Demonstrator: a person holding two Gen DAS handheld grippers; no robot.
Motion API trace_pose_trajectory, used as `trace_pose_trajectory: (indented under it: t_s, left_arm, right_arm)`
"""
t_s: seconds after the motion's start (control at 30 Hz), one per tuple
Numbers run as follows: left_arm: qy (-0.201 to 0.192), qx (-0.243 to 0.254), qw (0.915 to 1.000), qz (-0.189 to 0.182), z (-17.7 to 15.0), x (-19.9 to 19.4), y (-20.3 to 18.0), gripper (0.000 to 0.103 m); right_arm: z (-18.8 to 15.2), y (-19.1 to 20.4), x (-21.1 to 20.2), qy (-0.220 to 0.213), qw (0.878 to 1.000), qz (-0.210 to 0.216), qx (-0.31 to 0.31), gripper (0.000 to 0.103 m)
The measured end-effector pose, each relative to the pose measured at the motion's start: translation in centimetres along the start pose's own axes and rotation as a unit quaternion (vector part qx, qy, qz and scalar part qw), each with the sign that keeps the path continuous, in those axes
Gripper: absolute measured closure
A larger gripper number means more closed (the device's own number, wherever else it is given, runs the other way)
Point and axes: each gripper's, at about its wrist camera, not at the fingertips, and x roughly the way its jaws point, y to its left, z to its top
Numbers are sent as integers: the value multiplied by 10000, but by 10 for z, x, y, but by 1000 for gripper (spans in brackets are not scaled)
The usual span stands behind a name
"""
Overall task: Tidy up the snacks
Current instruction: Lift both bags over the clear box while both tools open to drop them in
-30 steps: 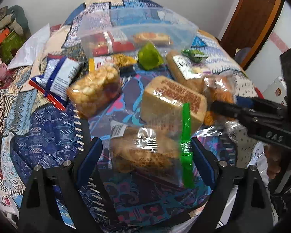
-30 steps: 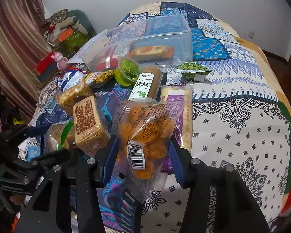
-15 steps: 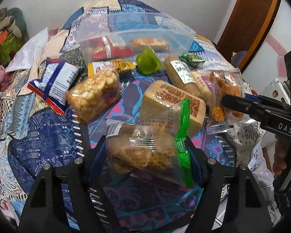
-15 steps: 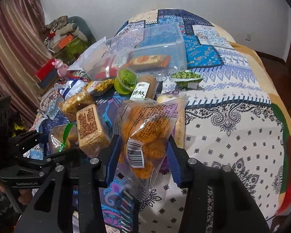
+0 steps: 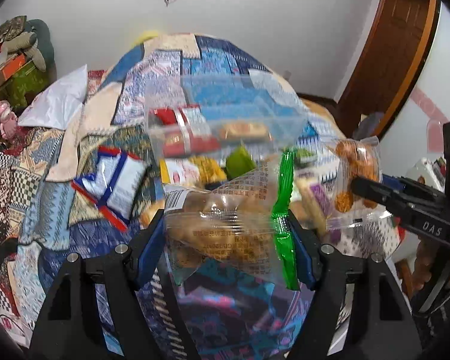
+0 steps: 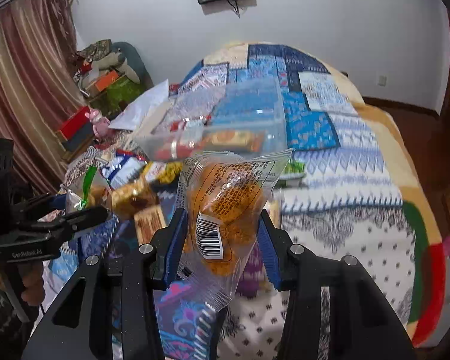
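my left gripper (image 5: 225,240) is clamped on a clear packet with a green stripe (image 5: 225,225), pastry-like pieces inside, lifted off the patchwork bedspread (image 5: 30,198). my right gripper (image 6: 222,240) is pinched on a clear packet of orange fried snacks (image 6: 225,207), also in the air; in the left view that packet hangs to the right of mine. ahead, in the middle of the bed, sits the clear plastic storage bin (image 5: 225,111), with a red packet (image 5: 183,132) and an orange-labelled bar (image 5: 243,130) already inside. more snacks lie on the bedspread just this side of it, among them a blue and white packet (image 5: 117,186) to the left and a green jelly cup (image 5: 240,165).

my guess is both packets go into the bin next. the risks i see: both wrappers are slick film gripped by the bag rather than the contents, so either could slide out on a fast swing. squeezing harder could crush the food. the two grippers are near each other, so entering the bin together could make them collide or tip its light wall.
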Motion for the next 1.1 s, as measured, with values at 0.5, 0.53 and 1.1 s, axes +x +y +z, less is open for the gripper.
trace_pose_trajectory:
  t_s: [0.5, 0.53, 1.1]
  left_arm:
    - [-641, 50, 9979, 58, 84, 2, 16, 29]
    - [-659, 56, 9978, 70, 89, 5, 18, 29]
    - [-236, -26, 9995, 208, 133, 104, 33, 29]
  right_arm:
    - [71, 5, 10, -571, 9979, -61, -307, 60]
    - [75, 4, 13, -590, 9977, -62, -320, 60]
    - [117, -6, 93, -336, 9988, -48, -359, 60]
